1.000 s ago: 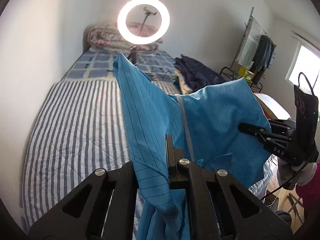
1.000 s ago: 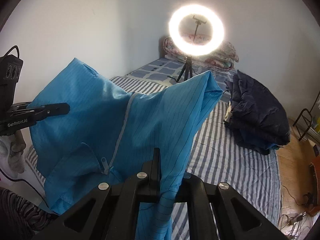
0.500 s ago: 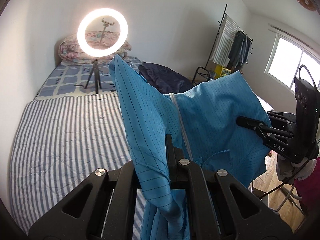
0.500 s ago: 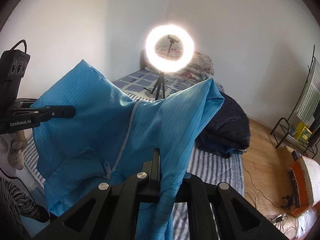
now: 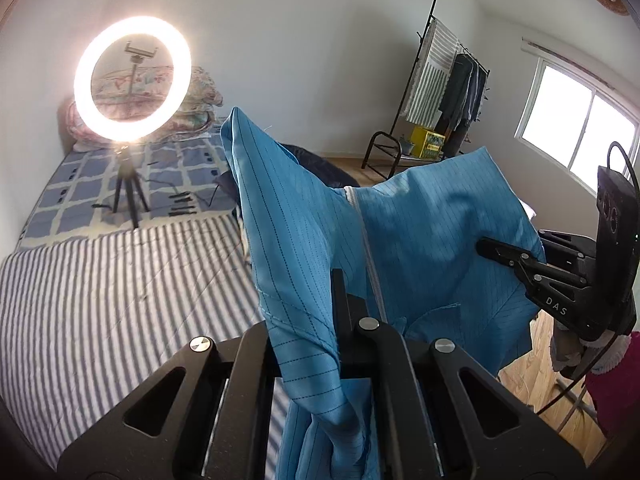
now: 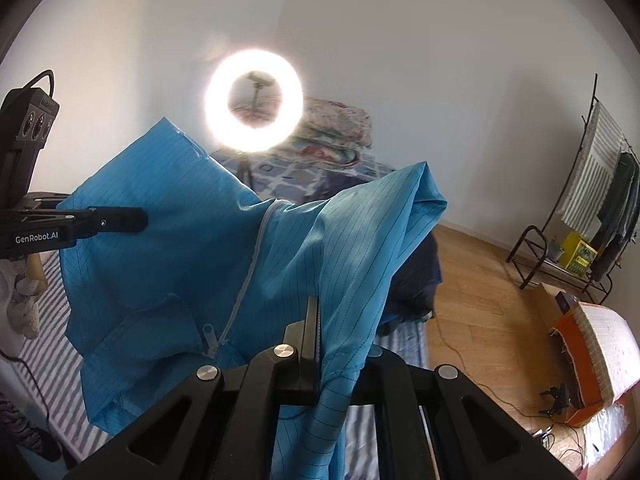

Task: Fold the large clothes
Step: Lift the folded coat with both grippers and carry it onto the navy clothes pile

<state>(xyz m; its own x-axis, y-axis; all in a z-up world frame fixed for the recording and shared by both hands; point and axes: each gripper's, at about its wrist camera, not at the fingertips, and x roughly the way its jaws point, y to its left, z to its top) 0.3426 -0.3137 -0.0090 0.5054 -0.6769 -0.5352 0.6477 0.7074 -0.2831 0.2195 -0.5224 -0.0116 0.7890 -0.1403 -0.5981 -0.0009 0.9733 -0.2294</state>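
A large blue pinstriped garment with a pale zipper hangs in the air between both grippers, above the striped bed. My left gripper is shut on one edge of the cloth, which drapes over its fingers. My right gripper is shut on the opposite edge of the blue garment. Each view shows the other gripper from the side: the right gripper at the right of the left wrist view, the left gripper at the left of the right wrist view, both pinching cloth.
A lit ring light on a tripod stands on the bed's far end before folded quilts. A dark blue garment pile lies on the bed's edge. A clothes rack, a window, wooden floor and an orange box are to the right.
Both grippers have swung sideways and a little upward with the garment still held; the views now show more of the rack, window and floor, and the ring light has shifted left.
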